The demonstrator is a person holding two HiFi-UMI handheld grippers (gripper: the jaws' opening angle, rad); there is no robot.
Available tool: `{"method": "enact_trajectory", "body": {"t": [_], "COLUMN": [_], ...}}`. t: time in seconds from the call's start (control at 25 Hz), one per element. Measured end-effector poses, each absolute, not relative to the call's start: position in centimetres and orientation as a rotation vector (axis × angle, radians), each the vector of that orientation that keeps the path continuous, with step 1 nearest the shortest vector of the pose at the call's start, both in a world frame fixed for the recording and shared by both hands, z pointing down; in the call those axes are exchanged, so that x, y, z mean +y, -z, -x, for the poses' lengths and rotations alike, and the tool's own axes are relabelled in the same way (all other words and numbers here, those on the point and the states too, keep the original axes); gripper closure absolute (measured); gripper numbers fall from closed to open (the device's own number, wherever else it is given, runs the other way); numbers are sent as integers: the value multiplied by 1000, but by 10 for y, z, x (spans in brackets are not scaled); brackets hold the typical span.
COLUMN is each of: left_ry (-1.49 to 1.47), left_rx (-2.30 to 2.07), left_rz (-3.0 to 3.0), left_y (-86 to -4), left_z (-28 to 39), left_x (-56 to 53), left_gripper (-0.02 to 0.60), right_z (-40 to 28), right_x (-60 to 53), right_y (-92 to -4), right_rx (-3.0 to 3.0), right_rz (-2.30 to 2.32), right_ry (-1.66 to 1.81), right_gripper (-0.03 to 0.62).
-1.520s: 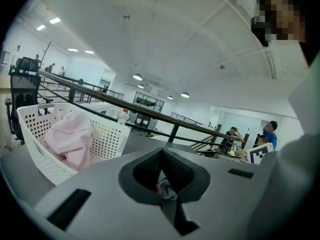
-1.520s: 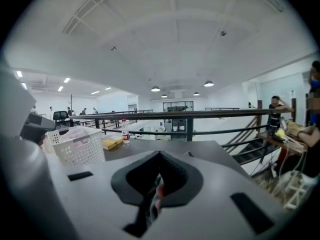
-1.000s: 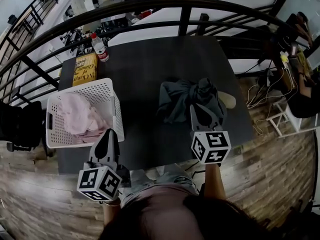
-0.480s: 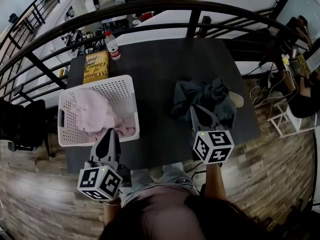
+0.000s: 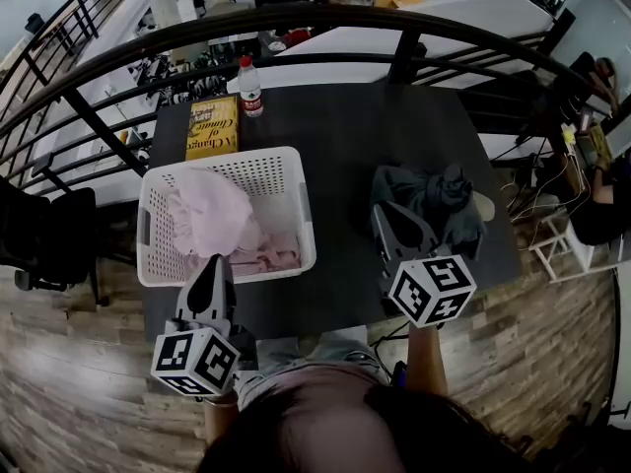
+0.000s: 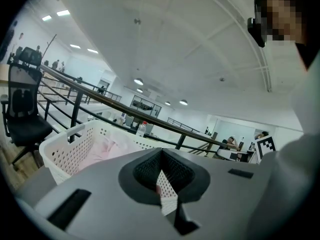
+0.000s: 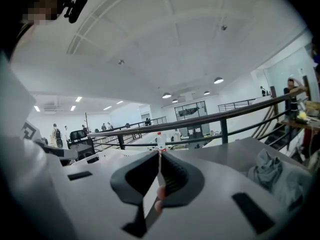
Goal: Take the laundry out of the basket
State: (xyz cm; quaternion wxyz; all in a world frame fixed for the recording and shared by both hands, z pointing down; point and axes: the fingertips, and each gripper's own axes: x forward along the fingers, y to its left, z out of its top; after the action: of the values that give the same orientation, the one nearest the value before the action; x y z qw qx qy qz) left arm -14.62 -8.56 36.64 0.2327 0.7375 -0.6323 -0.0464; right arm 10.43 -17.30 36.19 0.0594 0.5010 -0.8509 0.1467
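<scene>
I think the job is about half done. A grey heap of clothes lies out on the dark table, near my right gripper, a bit ahead of its jaws and off to their right. The pink laundry is not out yet. It sits inside the white basket, straight ahead of my left gripper, and the near wall of the basket is just in front of those jaws. Both pairs of jaws are pressed together at the tips and hold nothing. To get the pink stuff, I think the left jaws must open, go in over the near wall and pinch a fold. The basket is hard plastic, shaped like a box with round corners, and its walls are full of little round holes. The pink laundry looks soft and thin, all bunched up and puffy, higher on the side away from my right jaws. The grey heap looks thicker and is twisted into lumpy folds. The table top is flat and dull, not shiny. Far past the left jaws, behind the basket, lie a flat yellow book and a small clear bottle with a red cap.
</scene>
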Motion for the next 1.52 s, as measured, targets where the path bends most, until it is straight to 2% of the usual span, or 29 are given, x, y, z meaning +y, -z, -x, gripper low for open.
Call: {"method": "enact_trajectory", "body": {"t": [0.2, 0.68, 0.84, 1.52], "left_ry": [140, 159, 149, 241], "left_rx": [-1752, -1780, -1777, -1876], "left_rz": [-2019, -1995, -1997, -1837], "left_y": [-368, -371, -370, -383], "left_z": [187, 280, 304, 386], "left_x": [-83, -73, -69, -71], "left_gripper": [583, 583, 583, 583], "right_z": [-52, 92, 126, 210], "right_x": [-176, -183, -191, -227], "right_y": [-352, -340, -352, -445], "right_rx": [-2662, -2736, -2664, -2390], "right_rz": [-1414, -1017, -930, -603], "right_ry": [-437, -275, -237, -426], "right_gripper": [558, 311, 276, 224]}}
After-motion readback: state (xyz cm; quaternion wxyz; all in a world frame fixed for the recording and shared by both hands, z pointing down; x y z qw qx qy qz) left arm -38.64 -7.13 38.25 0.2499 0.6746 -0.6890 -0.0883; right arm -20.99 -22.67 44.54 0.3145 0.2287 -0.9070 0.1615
